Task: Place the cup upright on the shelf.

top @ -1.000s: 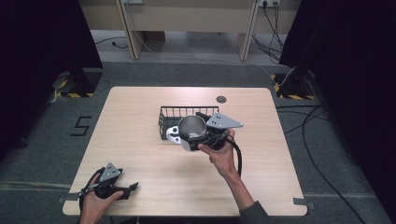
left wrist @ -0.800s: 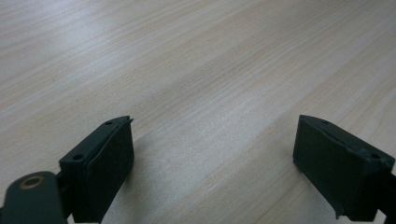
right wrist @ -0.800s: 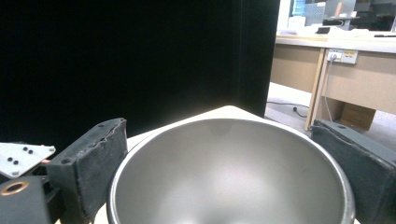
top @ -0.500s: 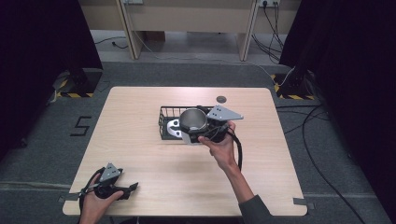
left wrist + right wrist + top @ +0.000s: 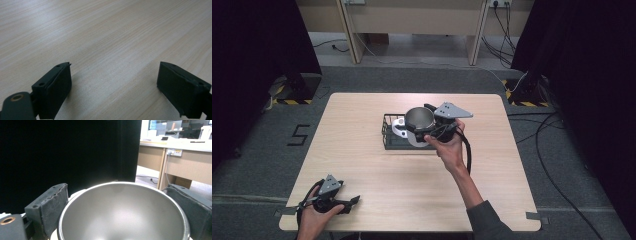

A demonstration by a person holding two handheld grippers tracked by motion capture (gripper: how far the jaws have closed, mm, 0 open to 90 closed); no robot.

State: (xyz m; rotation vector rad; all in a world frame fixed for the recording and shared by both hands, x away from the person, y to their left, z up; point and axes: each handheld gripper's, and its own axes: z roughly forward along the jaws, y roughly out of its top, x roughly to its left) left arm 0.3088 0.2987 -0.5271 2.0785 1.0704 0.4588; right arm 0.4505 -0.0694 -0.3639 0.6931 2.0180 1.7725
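Note:
A shiny metal bowl [image 5: 419, 117] hangs over the black wire basket [image 5: 387, 136] at the middle of the table, tipped toward the person. My right gripper [image 5: 422, 128] is shut on it, with a hand behind it. In the right gripper view both black jaws press the sides of the bowl [image 5: 122, 220], and the right gripper [image 5: 120, 195] points at a dark curtain. A white dish [image 5: 401, 127] lies in the basket under the bowl. My left gripper [image 5: 351, 204] rests at the table's front left corner. The left gripper [image 5: 113, 72] is open over bare wood.
The light wooden table [image 5: 362, 170] stands on grey carpet. A desk [image 5: 180, 160] and cables on the floor lie beyond the far edge. Dark curtains hang on both sides.
My right gripper has carried the metal bowl up and toward the far side, over the basket. The left gripper has stayed where it was.

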